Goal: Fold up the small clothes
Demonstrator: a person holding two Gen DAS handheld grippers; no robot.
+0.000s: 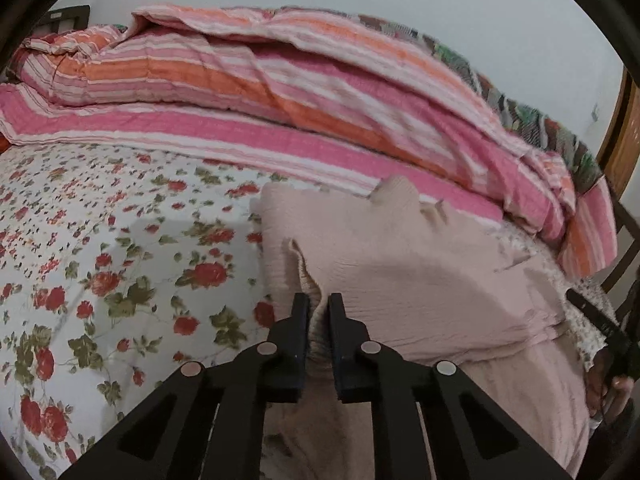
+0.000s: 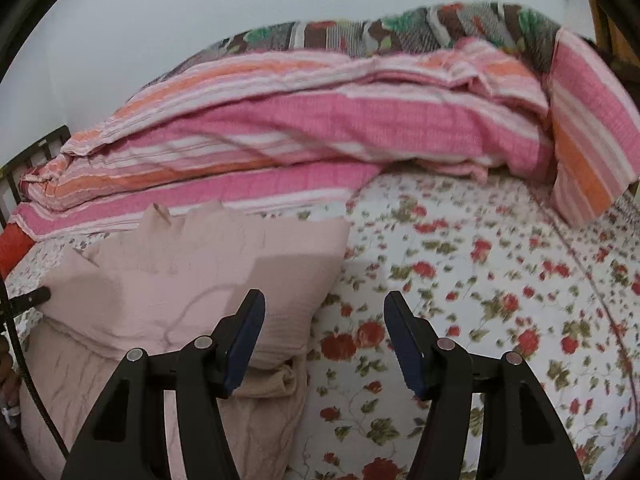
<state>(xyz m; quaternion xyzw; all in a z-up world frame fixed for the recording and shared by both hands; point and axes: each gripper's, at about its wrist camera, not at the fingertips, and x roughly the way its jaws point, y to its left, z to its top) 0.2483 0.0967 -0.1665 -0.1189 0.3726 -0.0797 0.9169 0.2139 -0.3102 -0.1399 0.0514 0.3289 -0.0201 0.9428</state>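
A pale pink garment [image 1: 400, 280] [image 2: 180, 280] lies partly folded on the floral bedsheet [image 1: 100, 260] [image 2: 480, 280]. My left gripper [image 1: 319, 312] is shut on a bunched fold of its ribbed edge, which stands up between the two black fingers. My right gripper [image 2: 325, 312] is open above the garment's right edge: its left finger hangs over the cloth, its right finger over the bare sheet, and nothing is pinched. In the left wrist view, one of the right gripper's fingers [image 1: 600, 320] shows at the far right, with a person's hand [image 1: 612, 392] below it.
A pink, orange and white striped quilt [image 1: 280, 80] [image 2: 320, 128] is heaped along the back of the bed. A patchwork blanket [image 2: 400, 28] lies behind it against the wall. A dark headboard [image 1: 68, 16] stands at one end and a wooden frame [image 1: 624, 140] at the other.
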